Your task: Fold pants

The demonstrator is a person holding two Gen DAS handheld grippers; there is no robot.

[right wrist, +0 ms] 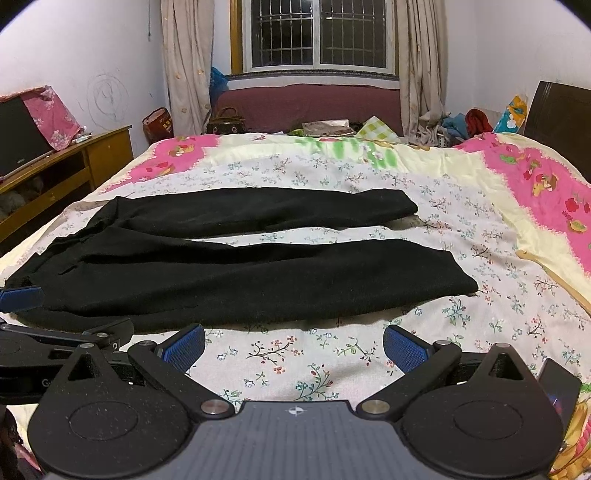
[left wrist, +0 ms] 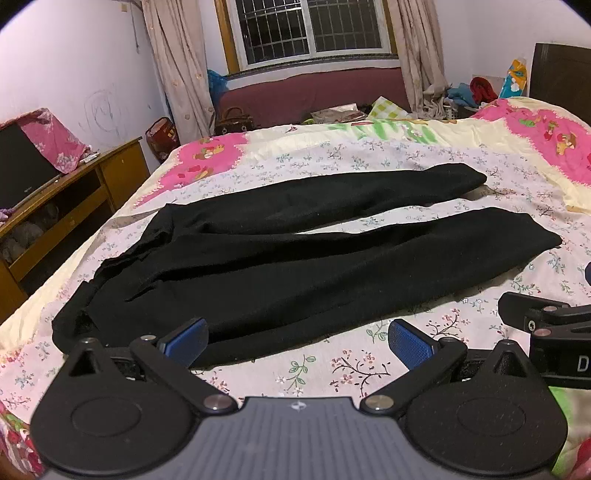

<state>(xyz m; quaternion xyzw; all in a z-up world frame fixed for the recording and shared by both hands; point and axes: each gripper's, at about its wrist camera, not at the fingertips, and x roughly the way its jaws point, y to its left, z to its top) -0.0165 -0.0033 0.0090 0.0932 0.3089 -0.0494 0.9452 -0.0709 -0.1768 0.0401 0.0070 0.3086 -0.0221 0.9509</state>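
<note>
Both hand-held grippers [left wrist: 298,341] [right wrist: 294,347] gape wide, empty; black pants [right wrist: 236,273] partly hidden behind them.

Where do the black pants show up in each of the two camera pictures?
Left wrist view: the black pants fill the middle, waistband at left.
Right wrist view: the black pants lie left of centre, legs running right.
Shared landmark: the barred window behind the bed.

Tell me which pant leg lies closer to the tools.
The lower, wider-looking leg, just beyond the open right tool; the other leg lies past it, toward the window.
</note>
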